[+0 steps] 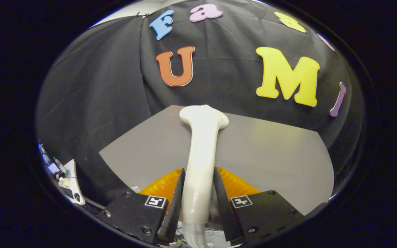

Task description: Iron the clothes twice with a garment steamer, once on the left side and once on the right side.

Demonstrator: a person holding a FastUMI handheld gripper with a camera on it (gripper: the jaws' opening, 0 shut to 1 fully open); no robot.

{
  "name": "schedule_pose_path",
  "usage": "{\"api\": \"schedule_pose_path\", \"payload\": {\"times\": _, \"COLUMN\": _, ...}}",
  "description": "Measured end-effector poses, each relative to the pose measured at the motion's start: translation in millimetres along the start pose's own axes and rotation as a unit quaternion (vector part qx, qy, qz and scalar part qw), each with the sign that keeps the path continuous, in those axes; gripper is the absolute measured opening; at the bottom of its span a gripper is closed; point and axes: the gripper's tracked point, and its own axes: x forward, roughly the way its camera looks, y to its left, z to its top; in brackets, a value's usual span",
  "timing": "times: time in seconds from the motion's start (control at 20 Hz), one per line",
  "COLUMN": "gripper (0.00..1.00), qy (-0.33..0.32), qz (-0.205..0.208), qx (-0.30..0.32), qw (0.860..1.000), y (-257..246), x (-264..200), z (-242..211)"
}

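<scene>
Steamer (200, 151) stands gripped between the tool's (197, 193) closed fingers, head forward; orange clothes (234, 186) lie just below on the tabletop (281, 162).

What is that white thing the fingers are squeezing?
It is a garment steamer. A person's hand-held gripper has both fingers pressed on its white handle, one on each side, so the steamer head points forward and up. Below and beyond the fingers lies a grey board. Something orange and ribbed sits just under the fingers; I cannot tell what it is.
</scene>
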Motion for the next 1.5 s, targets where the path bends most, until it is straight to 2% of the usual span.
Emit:
{"api": "schedule_pose_path", "payload": {"times": 0.05, "gripper": 0.53, "qy": 0.004, "qz": 0.0, "qx": 0.015, "qw": 1.0, "y": 0.4, "x": 2.2, "z": -0.7}}
{"api": "schedule_pose_path", "payload": {"times": 0.1, "gripper": 0.46, "qy": 0.011, "qz": 0.008, "qx": 0.024, "qw": 1.0, "y": 6.5, "x": 0.4, "z": -1.4}}
{"api": "schedule_pose_path", "payload": {"times": 0.2, "gripper": 0.4, "qy": 0.013, "qz": 0.014, "qx": 0.027, "qw": 0.999, "y": 6.2, "x": -1.2, "z": 1.8}}
{"api": "schedule_pose_path", "payload": {"times": 0.35, "gripper": 0.37, "qy": 0.014, "qz": 0.025, "qx": 0.055, "qw": 0.998, "y": 8.0, "x": -10.4, "z": -1.2}}
{"api": "schedule_pose_path", "payload": {"times": 0.5, "gripper": 0.36, "qy": -0.01, "qz": 0.015, "qx": 0.064, "qw": 0.998, "y": -2.7, "x": -24.3, "z": 4.5}}
{"api": "schedule_pose_path", "payload": {"times": 0.9, "gripper": 0.36, "qy": -0.097, "qz": 0.01, "qx": 0.076, "qw": 0.992, "y": -25.4, "x": -148.9, "z": 4.1}}
{"api": "schedule_pose_path", "payload": {"times": 1.15, "gripper": 0.35, "qy": -0.159, "qz": -0.003, "qx": 0.109, "qw": 0.981, "y": -54.8, "x": -255.5, "z": 3.6}}
{"api": "schedule_pose_path", "payload": {"times": 1.25, "gripper": 0.35, "qy": -0.183, "qz": -0.017, "qx": 0.12, "qw": 0.976, "y": -75.7, "x": -296.0, "z": 1.4}}
{"api": "schedule_pose_path", "payload": {"times": 1.5, "gripper": 0.35, "qy": -0.238, "qz": -0.088, "qx": 0.139, "qw": 0.957, "y": -147.9, "x": -390.3, "z": -8.4}}
